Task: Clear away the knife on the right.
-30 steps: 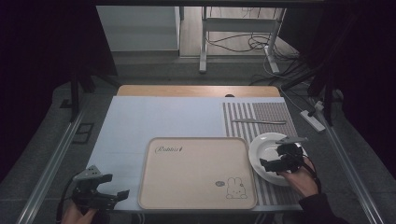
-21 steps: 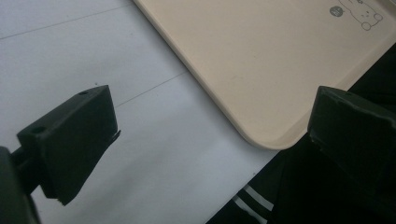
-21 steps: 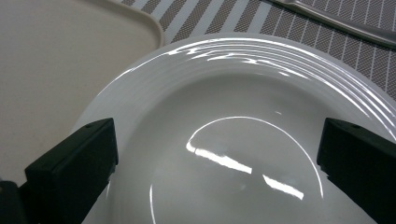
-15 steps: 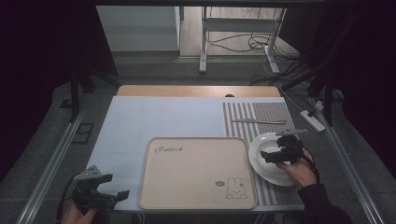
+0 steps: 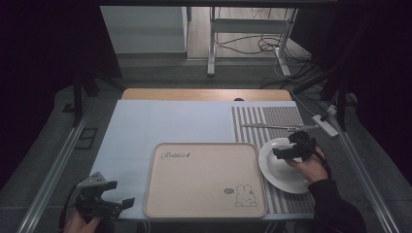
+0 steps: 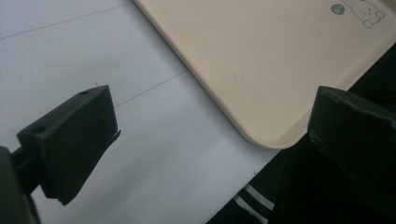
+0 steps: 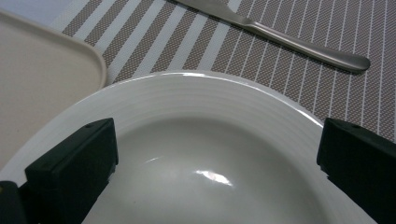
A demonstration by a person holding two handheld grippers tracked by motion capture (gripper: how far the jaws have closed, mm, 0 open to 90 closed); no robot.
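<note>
The white plate (image 5: 284, 167) lies flat on the striped mat (image 5: 272, 119) near the table's right front corner, just beside the tray (image 5: 204, 179). Round, it has no long axis. The right gripper (image 5: 286, 150) hovers over it, jaws wide apart, probably to grasp its rim. The knife (image 5: 277, 127) lies crosswise beyond. The left gripper (image 5: 114, 206) waits agape at the left front corner.

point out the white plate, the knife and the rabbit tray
white plate (image 7: 210, 154): right gripper view, on its inner basin.
knife (image 7: 308, 49): right gripper view, on its handle.
rabbit tray (image 5: 204, 179): high view, on its bare middle.
</note>
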